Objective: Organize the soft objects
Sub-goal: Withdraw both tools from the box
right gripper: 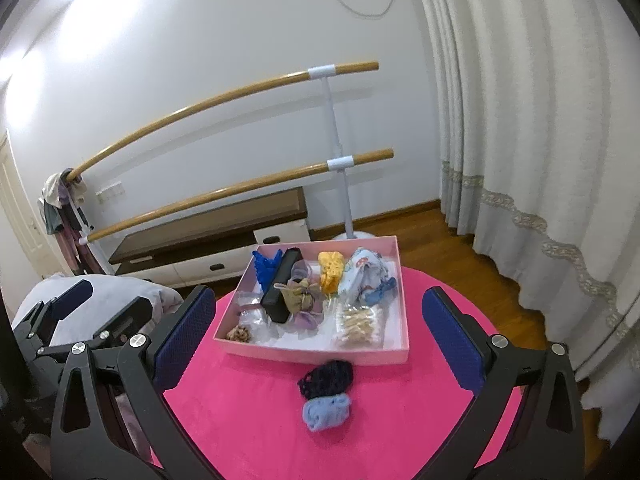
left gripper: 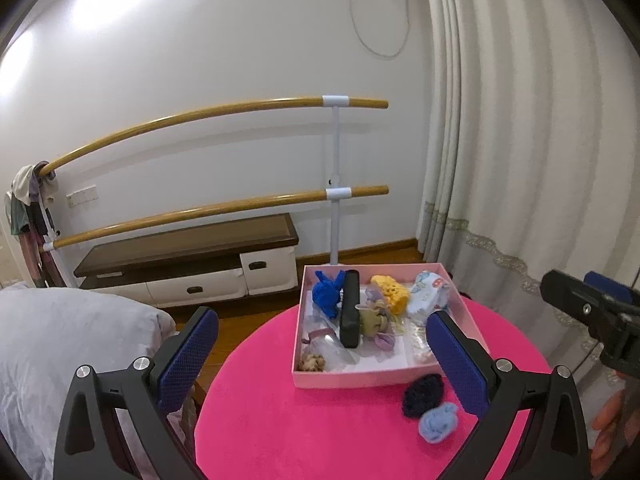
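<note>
Both the left gripper (left gripper: pixel 322 354) and the right gripper (right gripper: pixel 318 334) have jaws spread wide, nothing between the pads. Low centre on the pink desk (right gripper: pixel 248 408), a dark crocheted piece (right gripper: pixel 326 374) touches a light-blue one (right gripper: pixel 326 412), both rumpled with no clear long axis. Just behind stands the pink box (right gripper: pixel 320 351); its black case (right gripper: pixel 280 290) runs from near to far, tilted among blue, yellow and printed items. A bag at the box's near right corner is hard to make out.
</note>
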Available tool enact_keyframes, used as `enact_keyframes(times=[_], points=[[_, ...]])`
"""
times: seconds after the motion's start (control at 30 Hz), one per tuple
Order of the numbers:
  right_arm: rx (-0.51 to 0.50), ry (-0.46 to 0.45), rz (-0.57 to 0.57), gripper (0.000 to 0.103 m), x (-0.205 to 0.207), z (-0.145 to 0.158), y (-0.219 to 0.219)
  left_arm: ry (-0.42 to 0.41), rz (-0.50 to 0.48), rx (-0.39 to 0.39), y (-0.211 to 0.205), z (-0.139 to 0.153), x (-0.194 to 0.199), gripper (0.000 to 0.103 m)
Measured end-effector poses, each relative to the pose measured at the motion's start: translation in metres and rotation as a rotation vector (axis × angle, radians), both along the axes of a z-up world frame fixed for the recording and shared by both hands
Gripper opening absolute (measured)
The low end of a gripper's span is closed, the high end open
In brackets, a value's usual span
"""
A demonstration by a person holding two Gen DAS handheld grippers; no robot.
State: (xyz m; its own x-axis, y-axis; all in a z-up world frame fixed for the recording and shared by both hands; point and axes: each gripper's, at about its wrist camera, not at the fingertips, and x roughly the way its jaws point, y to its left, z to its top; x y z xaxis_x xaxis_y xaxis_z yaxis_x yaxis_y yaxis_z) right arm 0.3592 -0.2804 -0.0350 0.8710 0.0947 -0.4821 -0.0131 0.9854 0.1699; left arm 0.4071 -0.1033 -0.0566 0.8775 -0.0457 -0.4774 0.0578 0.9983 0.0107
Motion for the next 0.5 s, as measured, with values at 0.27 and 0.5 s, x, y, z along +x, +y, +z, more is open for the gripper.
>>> enact_keyframes(times=[0.27,0.5], points=[[-0.018,-0.031,-0.048,0.103,-0.055,-0.015,0.001,-0.007,0.030,-0.017,0.011,-0.007,-0.052,0.103],[-0.063,-0.030,-0.092,0.103,-0.087,-0.041,0.006,0.021,0.032,-0.022,0.014,-0.021,-0.083,0.103]])
